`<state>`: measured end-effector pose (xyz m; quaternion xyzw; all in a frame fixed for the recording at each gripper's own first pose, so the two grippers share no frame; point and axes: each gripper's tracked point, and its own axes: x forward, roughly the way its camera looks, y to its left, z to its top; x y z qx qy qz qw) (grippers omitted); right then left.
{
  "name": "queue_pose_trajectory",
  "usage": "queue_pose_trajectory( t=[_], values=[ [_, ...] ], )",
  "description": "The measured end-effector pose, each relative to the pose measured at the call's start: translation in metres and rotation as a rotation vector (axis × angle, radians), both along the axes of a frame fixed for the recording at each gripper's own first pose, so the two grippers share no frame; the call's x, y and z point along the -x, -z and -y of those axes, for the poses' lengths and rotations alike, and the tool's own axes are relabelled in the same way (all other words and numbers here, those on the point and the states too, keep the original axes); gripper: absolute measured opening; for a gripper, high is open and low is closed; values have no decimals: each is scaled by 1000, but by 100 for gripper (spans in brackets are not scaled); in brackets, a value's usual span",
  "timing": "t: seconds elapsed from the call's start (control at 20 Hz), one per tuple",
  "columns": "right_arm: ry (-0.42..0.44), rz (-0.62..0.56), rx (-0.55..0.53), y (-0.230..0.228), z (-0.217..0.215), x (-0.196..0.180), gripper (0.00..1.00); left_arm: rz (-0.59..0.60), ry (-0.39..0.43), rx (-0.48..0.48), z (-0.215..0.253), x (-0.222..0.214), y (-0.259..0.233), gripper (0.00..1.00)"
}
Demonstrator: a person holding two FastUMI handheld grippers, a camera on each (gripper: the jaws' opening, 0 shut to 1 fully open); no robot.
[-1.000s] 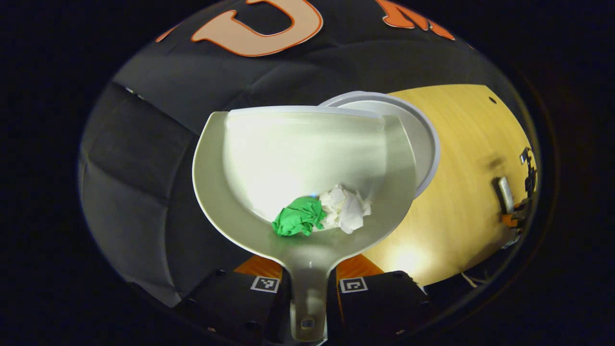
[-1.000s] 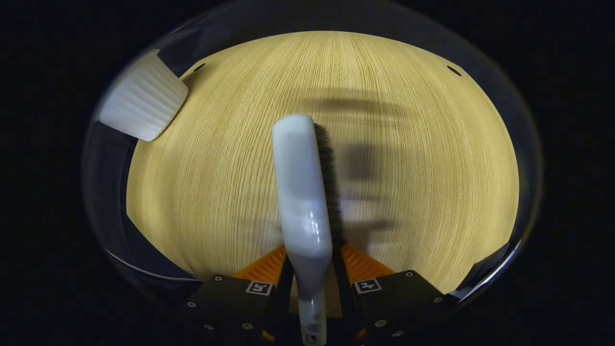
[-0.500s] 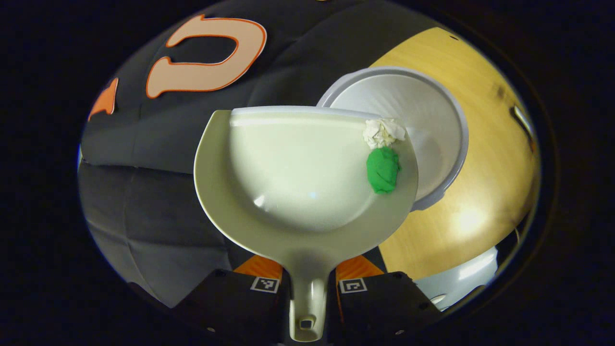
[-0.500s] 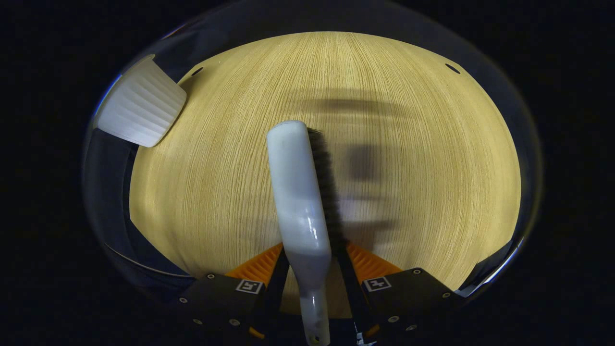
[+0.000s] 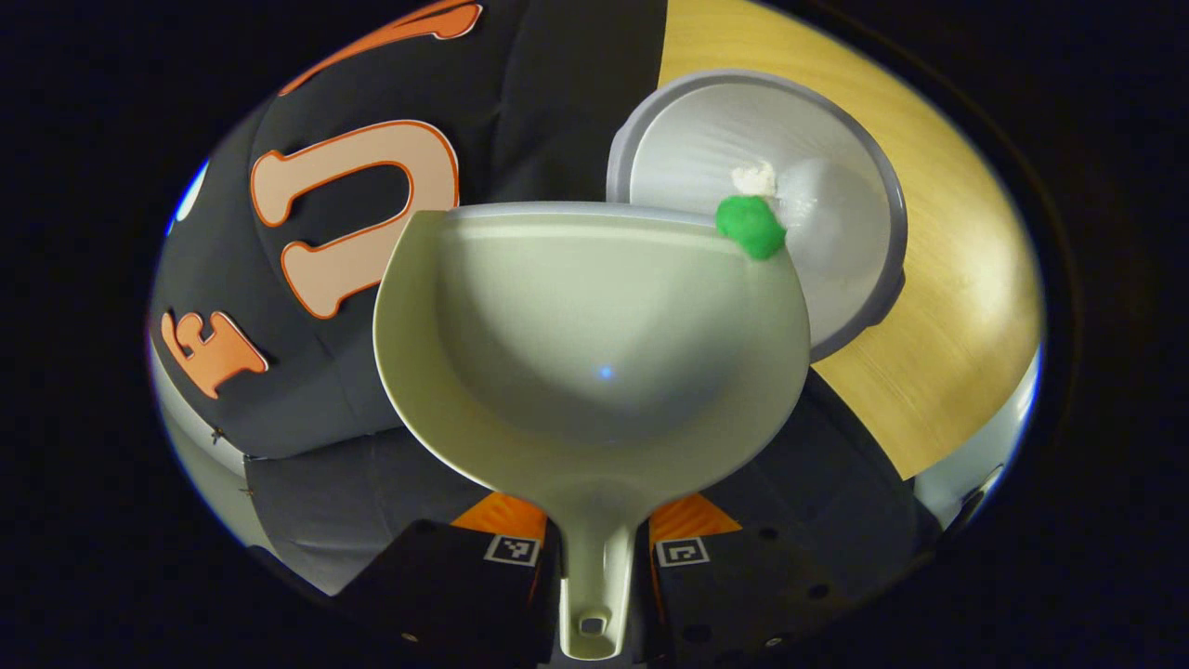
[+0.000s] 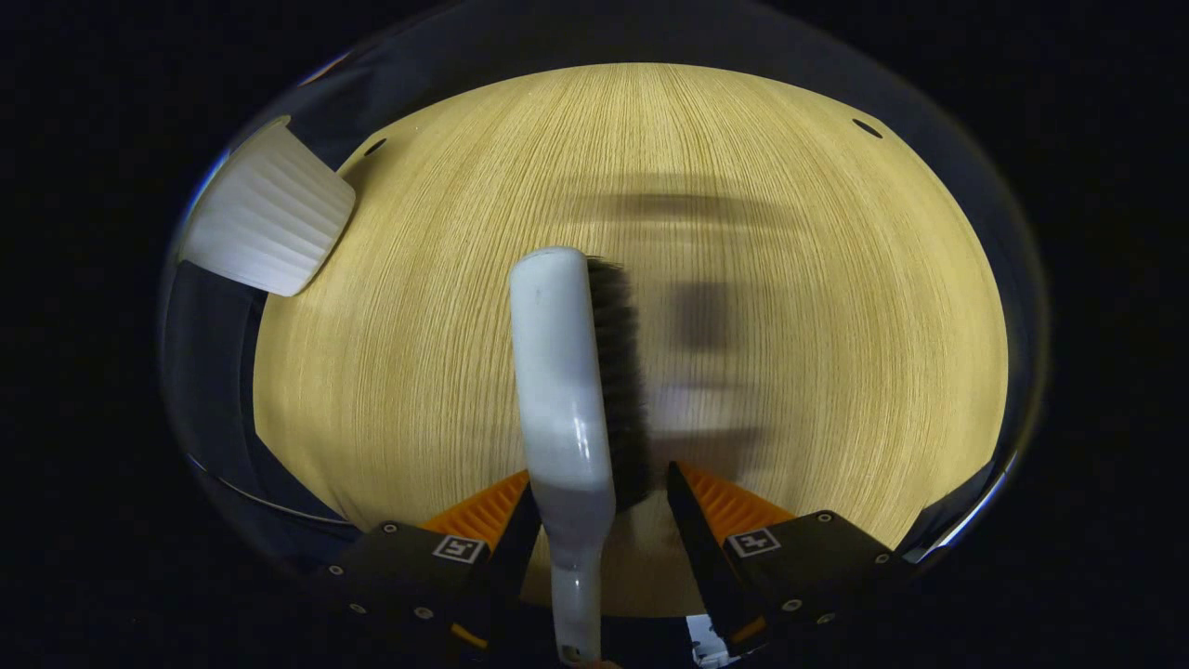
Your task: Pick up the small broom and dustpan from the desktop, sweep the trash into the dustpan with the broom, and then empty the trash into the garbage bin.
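Black tool (image 5: 599, 557) blocks (screws), square tag markers.

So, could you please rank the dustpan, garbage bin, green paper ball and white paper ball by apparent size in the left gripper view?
1. Dustpan, though it sits nearest the camera, which inflates it.
2. Garbage bin, partly hidden behind the dustpan.
3. Green paper ball.
4. White paper ball, partly hidden by the green one.

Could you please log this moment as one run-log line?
phase: emptying | left gripper: grips dustpan | green wad, white wad: dropping into bin | right gripper: open, broom leaning on one finger
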<state>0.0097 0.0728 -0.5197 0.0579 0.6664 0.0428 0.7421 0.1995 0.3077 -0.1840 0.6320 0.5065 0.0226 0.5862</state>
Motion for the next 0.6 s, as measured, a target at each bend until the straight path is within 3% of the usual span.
queue_pose_trajectory(
  t=[0.1, 0.5, 0.6],
  values=[
    [1, 4, 1, -2, 2, -2, 84, 29, -54, 49, -2, 5, 12, 31],
    [0, 41, 2, -15, 11, -18, 94, 233, -445, 496, 18, 44, 94, 30],
    [-8, 67, 6, -22, 14, -27, 95, 273, -506, 628, 39, 40, 119, 31]
  ],
)
